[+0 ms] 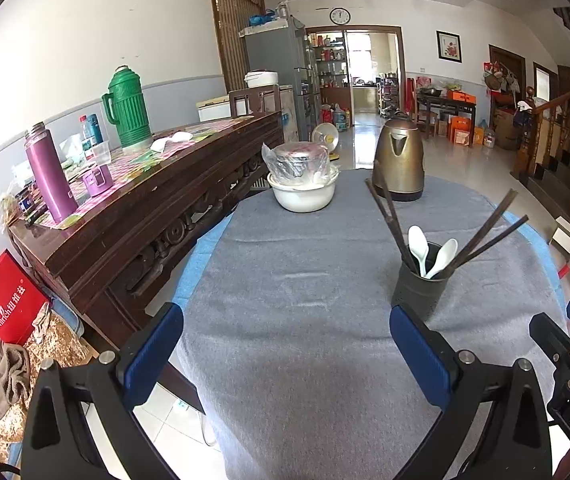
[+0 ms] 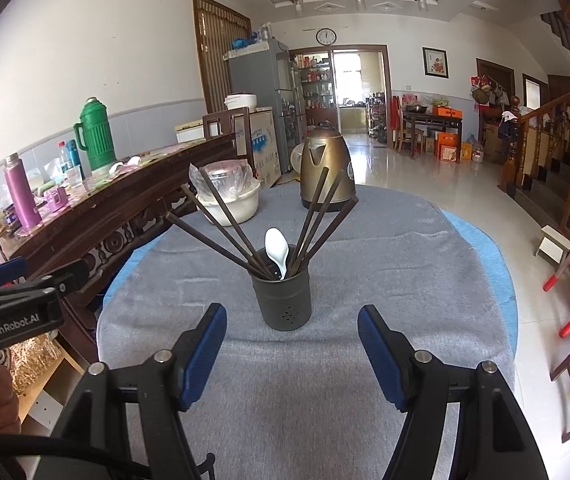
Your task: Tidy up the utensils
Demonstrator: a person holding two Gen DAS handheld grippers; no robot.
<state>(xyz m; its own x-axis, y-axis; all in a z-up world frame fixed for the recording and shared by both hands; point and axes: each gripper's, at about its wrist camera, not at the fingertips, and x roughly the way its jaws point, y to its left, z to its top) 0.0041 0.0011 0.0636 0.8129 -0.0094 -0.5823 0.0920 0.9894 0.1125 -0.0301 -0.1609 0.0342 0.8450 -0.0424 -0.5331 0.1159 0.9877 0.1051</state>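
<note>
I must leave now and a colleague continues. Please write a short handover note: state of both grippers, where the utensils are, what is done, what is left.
Left gripper: jaws open, nothing held.
Right gripper: jaws open, nothing held, pointing at the holder.
Dark utensil holder stands upright on the grey cloth. Chopsticks and white spoons stand inside it.
Done: no loose utensils show on the cloth.
Left: apparently nothing; check beyond the views. The kettle and white bowl stand behind the holder.

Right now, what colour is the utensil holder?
Dark grey cylindrical utensil holder; clearest in right wrist view.
</note>
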